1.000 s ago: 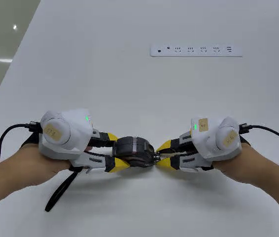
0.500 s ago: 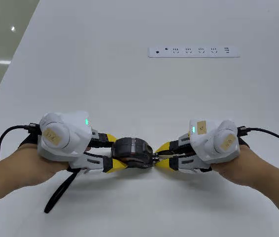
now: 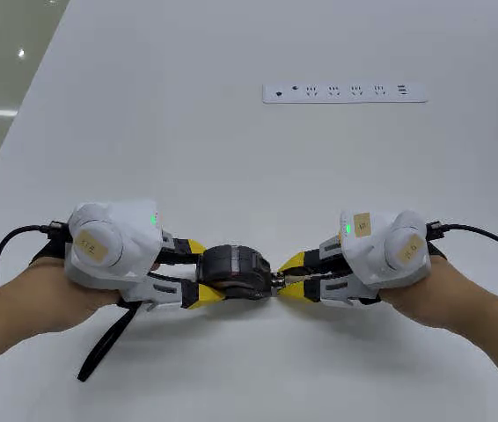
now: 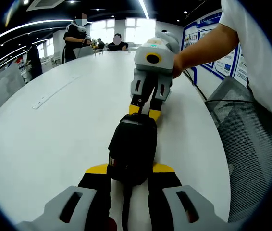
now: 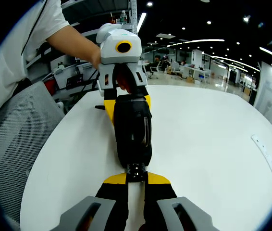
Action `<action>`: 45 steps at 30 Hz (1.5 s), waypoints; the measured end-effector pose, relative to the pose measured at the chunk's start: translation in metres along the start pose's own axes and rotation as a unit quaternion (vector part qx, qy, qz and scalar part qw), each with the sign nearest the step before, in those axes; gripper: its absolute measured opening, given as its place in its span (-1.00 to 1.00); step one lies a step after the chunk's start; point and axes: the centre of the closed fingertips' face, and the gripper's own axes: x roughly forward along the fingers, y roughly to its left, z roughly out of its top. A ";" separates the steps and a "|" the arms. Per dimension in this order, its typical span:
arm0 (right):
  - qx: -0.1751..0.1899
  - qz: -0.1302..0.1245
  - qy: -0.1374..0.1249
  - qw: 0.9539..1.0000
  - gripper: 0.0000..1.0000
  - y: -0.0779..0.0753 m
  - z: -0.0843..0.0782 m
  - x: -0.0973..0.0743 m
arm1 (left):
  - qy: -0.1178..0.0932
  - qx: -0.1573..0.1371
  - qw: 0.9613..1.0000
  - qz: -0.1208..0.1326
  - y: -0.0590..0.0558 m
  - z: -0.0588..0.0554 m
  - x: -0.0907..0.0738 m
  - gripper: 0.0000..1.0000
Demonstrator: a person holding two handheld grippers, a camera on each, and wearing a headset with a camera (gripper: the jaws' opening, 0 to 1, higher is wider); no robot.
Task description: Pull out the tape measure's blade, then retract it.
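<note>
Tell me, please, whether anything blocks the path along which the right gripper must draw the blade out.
Nothing visible does. The right gripper is shut on the blade tip at the tape measure, which the left gripper holds. The power strip lies far back on the table, off that path.

Left tool [image 3: 201, 271] sticker [image 3: 91, 248]: tan, marks too small to read
Right tool [image 3: 286, 276] stickers [image 3: 362, 223]: two tan ones, writing illegible
Tape measure [image 3: 236, 268] case: no brand or number legible
Power strip [image 3: 344, 92]: tiny marks, unreadable
Wall posters [image 4: 203, 26]: blue-edged print, too blurred to read
</note>
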 end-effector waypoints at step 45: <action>0.007 -0.041 0.043 0.998 -0.86 -0.009 -0.058 -0.076 | 0.006 -0.008 1.000 -0.005 0.001 0.000 0.002 -0.53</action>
